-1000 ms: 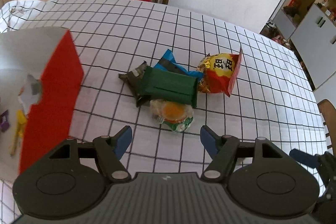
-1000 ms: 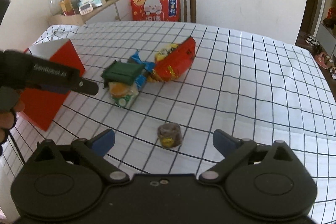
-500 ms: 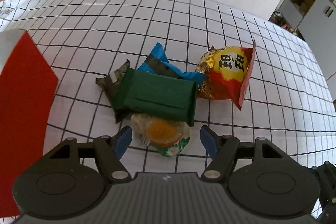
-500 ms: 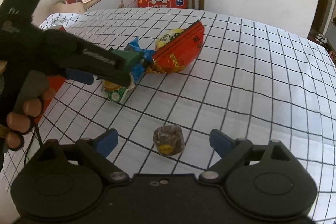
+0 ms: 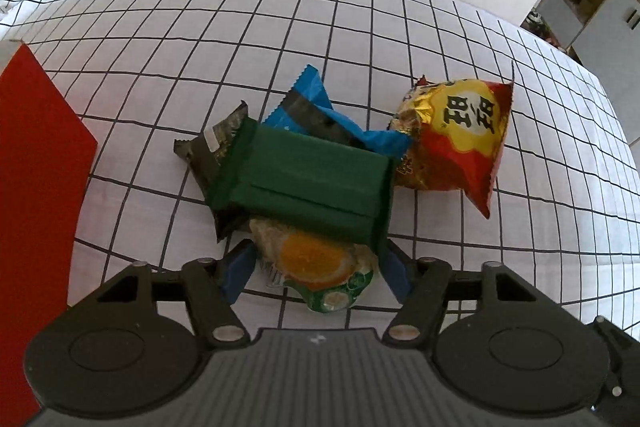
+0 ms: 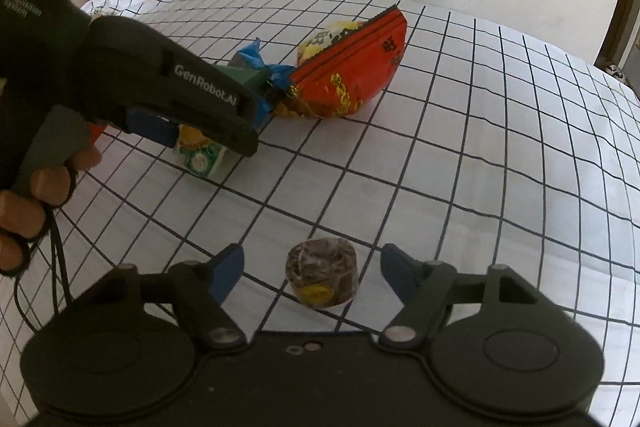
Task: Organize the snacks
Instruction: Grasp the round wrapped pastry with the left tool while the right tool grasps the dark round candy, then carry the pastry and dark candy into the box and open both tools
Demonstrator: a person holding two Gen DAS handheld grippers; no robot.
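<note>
Green packet long axis crosswise

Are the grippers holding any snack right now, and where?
No, nothing is held. The left gripper is open around the orange-and-green snack packet. The right gripper is open around the small round brown wrapped snack.
</note>
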